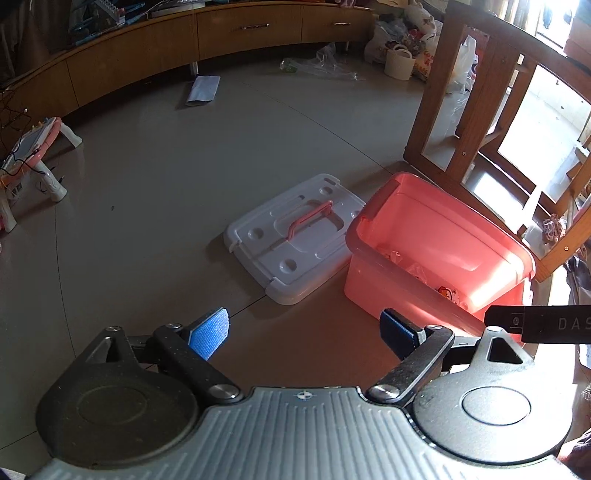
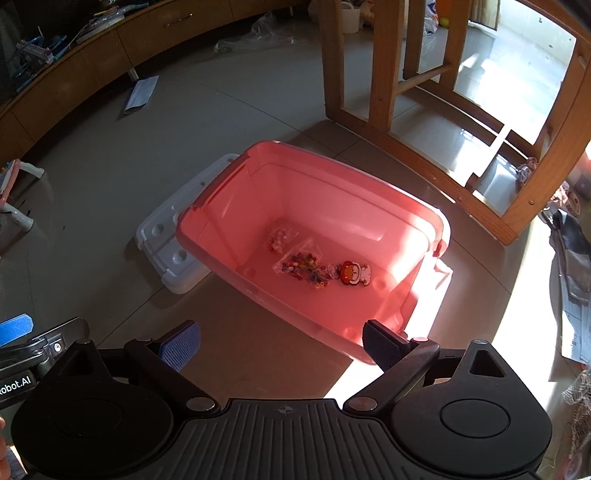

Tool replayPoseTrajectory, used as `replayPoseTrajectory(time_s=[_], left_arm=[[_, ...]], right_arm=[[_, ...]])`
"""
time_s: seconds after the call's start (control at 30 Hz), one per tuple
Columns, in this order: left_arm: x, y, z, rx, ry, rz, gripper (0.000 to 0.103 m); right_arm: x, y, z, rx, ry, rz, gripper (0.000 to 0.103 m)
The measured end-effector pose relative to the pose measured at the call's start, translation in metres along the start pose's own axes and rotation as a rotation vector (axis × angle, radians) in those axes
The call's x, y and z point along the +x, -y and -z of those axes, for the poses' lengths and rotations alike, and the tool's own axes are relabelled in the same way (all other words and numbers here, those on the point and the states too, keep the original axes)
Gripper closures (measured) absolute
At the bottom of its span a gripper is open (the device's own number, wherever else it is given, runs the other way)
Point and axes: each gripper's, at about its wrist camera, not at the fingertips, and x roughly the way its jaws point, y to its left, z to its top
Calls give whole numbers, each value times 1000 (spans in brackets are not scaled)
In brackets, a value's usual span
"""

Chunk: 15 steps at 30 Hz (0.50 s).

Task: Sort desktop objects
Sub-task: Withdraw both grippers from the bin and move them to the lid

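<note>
A glossy beige tiled floor fills both views, with a long low wooden cabinet (image 1: pixel 221 33) curving along the far wall at eleven o'clock and a wooden chair frame (image 2: pixel 373 74) standing at one o'clock. On the floor sits an open pink translucent plastic storage bin (image 2: pixel 369 206), and its white plastic lid with a pink handle (image 1: pixel 295 236) lies flat, touching the bin at the bin's nine o'clock side. Inside the bin lie two clear bags of small coloured beads (image 2: pixel 304 266) and a small red cartoon figure (image 2: pixel 351 273) just beside them. The left gripper (image 1: pixel 306 334) and the right gripper (image 2: pixel 280 345) both hang spread wide above bare floor, pinching nothing. Judging by this, a drop-off looks finished or a fetch is under way; the next move calls for finding another loose item beyond the bin, since none lies between either pair of fingers.
</note>
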Motion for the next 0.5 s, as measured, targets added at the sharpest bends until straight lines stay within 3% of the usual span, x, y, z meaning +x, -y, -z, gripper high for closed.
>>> replayPoseTrajectory(time_s=[0.27,0.5], left_arm=[[5,-33,-4,-87,14,-38,12],[23,-44,-14,-92,9,-84,12]], right_arm=[[5,-42,-10,-44,12,-32,10],[20,-66,-22,-47,-18,-88,13]])
